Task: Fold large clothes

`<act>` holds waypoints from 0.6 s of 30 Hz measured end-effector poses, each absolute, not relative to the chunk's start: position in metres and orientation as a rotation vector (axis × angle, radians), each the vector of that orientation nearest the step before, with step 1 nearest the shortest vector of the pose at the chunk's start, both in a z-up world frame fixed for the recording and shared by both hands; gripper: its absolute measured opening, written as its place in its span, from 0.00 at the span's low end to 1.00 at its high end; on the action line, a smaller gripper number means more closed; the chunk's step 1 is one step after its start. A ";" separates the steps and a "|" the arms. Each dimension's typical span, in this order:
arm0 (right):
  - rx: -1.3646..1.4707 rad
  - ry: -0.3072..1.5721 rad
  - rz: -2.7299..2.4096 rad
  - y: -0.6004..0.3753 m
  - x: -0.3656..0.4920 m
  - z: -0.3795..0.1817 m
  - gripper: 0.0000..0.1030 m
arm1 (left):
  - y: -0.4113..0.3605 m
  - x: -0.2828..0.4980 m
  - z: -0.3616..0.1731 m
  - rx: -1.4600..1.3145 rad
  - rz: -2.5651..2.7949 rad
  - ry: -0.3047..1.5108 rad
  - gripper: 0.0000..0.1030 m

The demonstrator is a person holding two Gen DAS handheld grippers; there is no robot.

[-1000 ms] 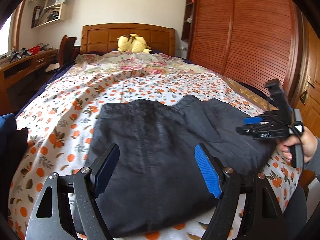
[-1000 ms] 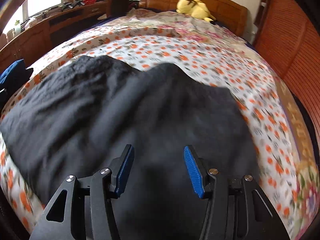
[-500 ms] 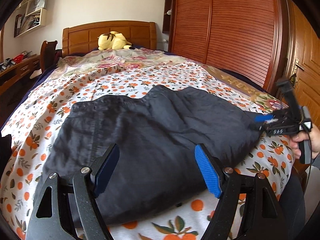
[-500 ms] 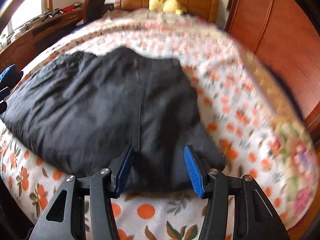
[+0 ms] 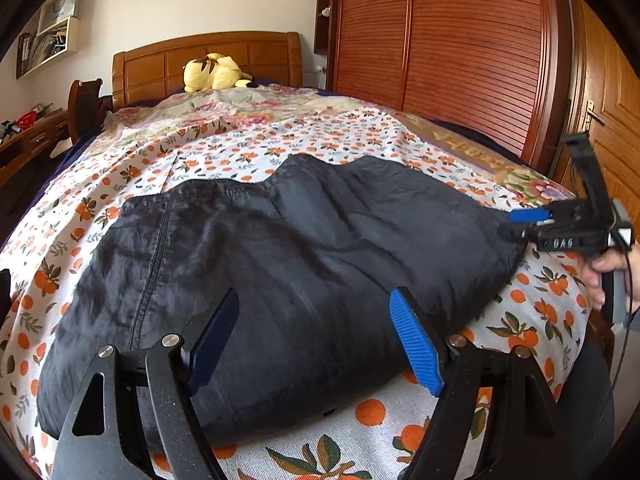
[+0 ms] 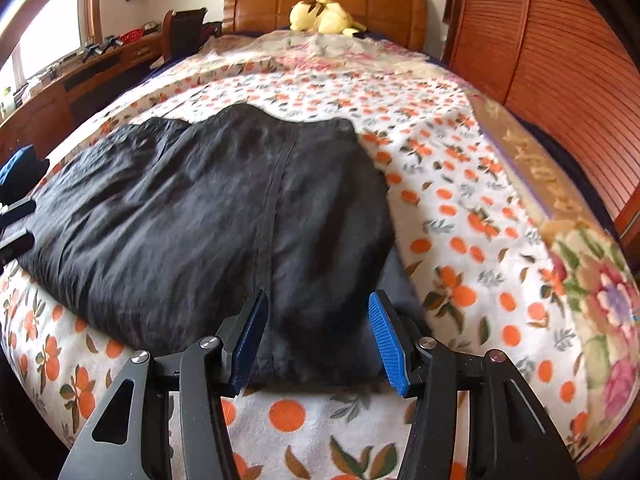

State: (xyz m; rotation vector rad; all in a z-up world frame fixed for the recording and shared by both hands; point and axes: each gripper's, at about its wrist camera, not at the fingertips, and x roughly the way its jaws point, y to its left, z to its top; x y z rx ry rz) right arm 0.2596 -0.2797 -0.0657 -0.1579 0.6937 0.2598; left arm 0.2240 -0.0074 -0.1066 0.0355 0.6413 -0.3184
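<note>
A large black garment (image 5: pixel 280 264) lies spread flat across the foot of the bed on an orange-flowered sheet (image 5: pixel 280 152); it also shows in the right wrist view (image 6: pixel 208 216). My left gripper (image 5: pixel 316 344) is open and empty, just above the garment's near edge. My right gripper (image 6: pixel 316 340) is open and empty over the garment's near right corner. In the left wrist view the right gripper (image 5: pixel 520 224) sits at the garment's right end, held by a hand (image 5: pixel 608 276). The left gripper's tips (image 6: pixel 16 224) show at the left edge of the right wrist view.
A yellow plush toy (image 5: pixel 216 72) lies by the wooden headboard (image 5: pixel 208 56). A slatted wooden wardrobe (image 5: pixel 448 48) runs along the right side of the bed. A desk (image 6: pixel 92 64) and chair (image 6: pixel 184 28) stand to the left.
Both grippers have drawn back toward the foot of the bed, so more of the garment's near edge and the sheet shows. Both stay open. The garment has not moved.
</note>
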 end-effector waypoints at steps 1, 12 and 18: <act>-0.150 0.697 0.254 -0.282 0.261 -0.064 0.55 | -0.007 0.224 -0.107 0.037 -0.315 0.644 0.76; -0.128 0.752 0.186 -0.293 0.289 -0.082 0.64 | -0.009 0.225 -0.118 0.070 -0.311 0.676 0.76; -0.101 0.761 0.167 -0.298 0.299 -0.092 0.78 | -0.008 0.228 -0.126 0.086 -0.304 0.698 0.76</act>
